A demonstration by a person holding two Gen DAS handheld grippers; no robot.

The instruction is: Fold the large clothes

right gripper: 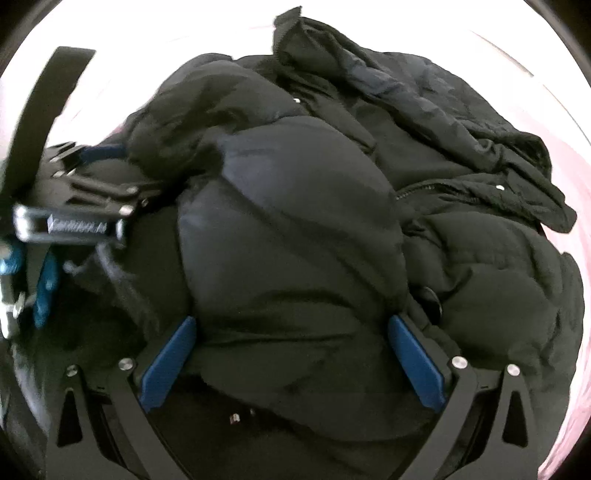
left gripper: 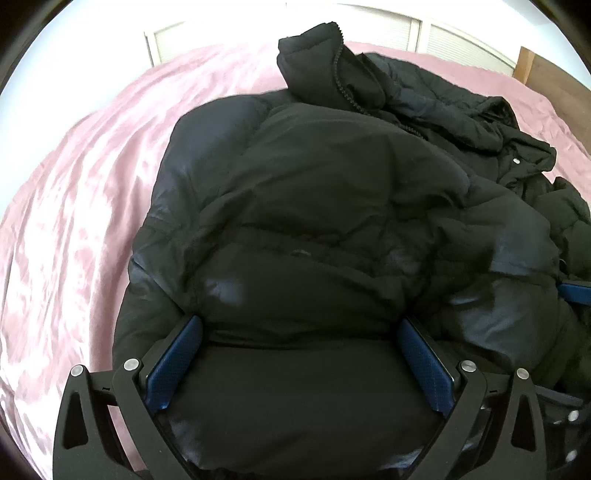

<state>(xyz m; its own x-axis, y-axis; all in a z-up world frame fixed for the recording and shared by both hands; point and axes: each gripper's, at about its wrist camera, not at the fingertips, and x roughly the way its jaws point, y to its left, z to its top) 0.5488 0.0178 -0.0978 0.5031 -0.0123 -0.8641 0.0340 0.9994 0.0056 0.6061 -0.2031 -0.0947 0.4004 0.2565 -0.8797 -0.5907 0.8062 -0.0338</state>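
A large black puffer jacket [left gripper: 314, 206] lies bunched on a pink bedsheet [left gripper: 81, 192]. Its zipper edge and collar [left gripper: 332, 70] stick up at the far side. My left gripper [left gripper: 301, 328] is open, its blue pads wide apart with a thick fold of the jacket between them. My right gripper [right gripper: 291, 328] is also open, pads wide apart around another puffy fold of the jacket [right gripper: 295, 221]. The left gripper [right gripper: 74, 206] shows at the left of the right wrist view, resting on the jacket. A blue pad [left gripper: 576, 291] of the right gripper shows at the right edge of the left wrist view.
The pink sheet covers the bed to the left and behind the jacket. White slatted panels [left gripper: 388, 33] stand behind the bed. A wooden headboard or furniture piece [left gripper: 546, 74] is at the far right. A snap button [right gripper: 499, 187] shows on the jacket's placket.
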